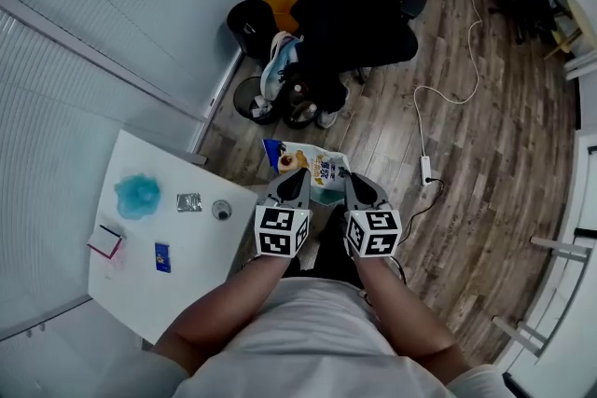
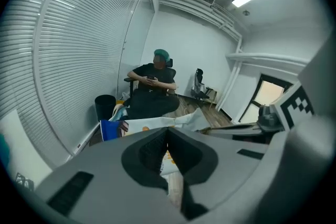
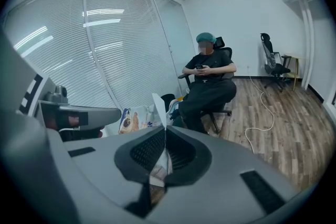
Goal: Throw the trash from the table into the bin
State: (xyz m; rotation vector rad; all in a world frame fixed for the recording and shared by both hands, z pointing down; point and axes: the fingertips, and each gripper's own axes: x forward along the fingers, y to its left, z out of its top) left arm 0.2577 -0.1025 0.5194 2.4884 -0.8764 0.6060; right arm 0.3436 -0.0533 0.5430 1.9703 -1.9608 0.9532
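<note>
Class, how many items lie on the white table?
5: blue wad, with silver wrapper and round lid to its right; pink-edged packet, small blue packet lower in the head view. None seems hidden.

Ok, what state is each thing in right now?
Left gripper: shut on the snack bag.
Right gripper: shut on the same bag.
Snack bag: held up between both grippers, off the table.
Blue wad: lying on the table.
Foil packet: lying flat on the table.
Black bin: upright beside the seated person.
</note>
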